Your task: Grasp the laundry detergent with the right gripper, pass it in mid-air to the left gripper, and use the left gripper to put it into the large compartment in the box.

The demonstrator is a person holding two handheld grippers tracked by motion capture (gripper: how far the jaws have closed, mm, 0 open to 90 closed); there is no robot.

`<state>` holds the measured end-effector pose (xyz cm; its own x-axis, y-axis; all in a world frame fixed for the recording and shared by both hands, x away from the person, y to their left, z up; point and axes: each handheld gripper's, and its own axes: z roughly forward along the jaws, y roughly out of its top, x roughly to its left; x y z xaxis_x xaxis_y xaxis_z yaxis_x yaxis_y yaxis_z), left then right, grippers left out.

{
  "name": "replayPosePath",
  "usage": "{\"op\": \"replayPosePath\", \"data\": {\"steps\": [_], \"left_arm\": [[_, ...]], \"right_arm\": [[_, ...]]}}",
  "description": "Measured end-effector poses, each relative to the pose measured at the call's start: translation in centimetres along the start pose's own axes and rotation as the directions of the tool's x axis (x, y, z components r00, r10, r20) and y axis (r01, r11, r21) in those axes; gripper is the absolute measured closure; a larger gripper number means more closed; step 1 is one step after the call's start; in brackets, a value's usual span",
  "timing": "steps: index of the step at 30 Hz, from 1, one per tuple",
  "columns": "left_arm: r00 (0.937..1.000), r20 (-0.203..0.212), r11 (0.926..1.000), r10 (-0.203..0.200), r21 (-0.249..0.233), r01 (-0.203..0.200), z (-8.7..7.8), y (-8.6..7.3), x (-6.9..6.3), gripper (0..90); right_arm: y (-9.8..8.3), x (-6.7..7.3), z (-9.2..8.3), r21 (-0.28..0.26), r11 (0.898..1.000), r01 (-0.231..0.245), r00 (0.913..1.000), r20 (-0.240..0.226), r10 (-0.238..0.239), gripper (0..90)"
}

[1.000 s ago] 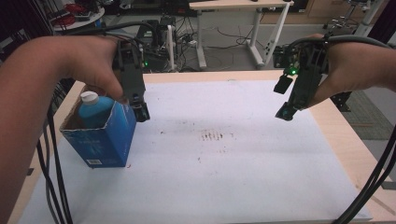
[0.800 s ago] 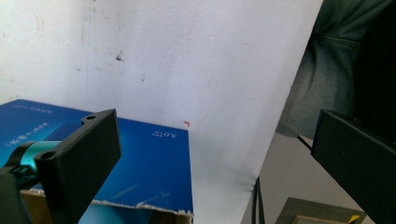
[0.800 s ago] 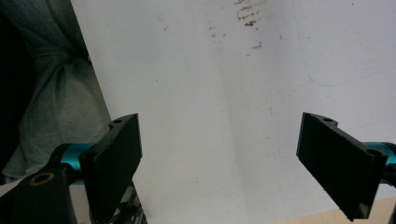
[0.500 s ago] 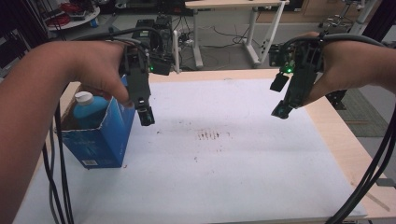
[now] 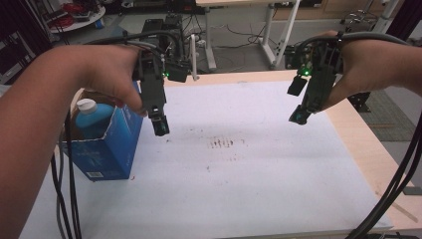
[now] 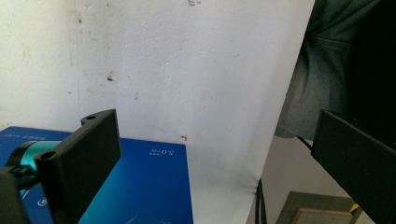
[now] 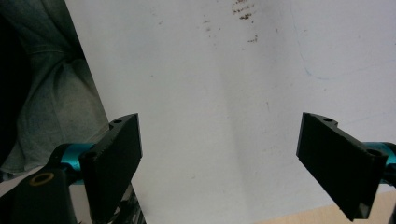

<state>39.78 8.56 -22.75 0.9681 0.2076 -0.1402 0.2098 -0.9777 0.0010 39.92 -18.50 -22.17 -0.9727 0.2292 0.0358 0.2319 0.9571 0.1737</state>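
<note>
Your surface (image 5: 239,199): white sheet over light wood top, faint brown smudges (image 5: 226,143) near middle. Beyond far edge you see grey floor (image 5: 244,55), white-legged desk (image 5: 268,35), tangled cables and dark equipment (image 5: 164,25). Light even, soft.

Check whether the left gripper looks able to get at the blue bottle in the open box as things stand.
Probably yes. The left gripper hangs with jaws open beside the blue box, whose torn top leaves the white-capped bottle exposed, with nothing lying between them. The box wall may crowd one jaw.
</note>
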Motion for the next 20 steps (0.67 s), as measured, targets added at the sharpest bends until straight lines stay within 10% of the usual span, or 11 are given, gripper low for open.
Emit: {"op": "replayPosePath", "data": {"steps": [20], "left_arm": [[1.0000,0.005,0.9999,-0.001,-0.013,0.002,0.01,0.11,0.47,1.6]], "right_arm": [[-0.24,-0.70,0.39,-0.014,1.000,-0.003,1.0000,-0.005,0.003,13.4]]}}
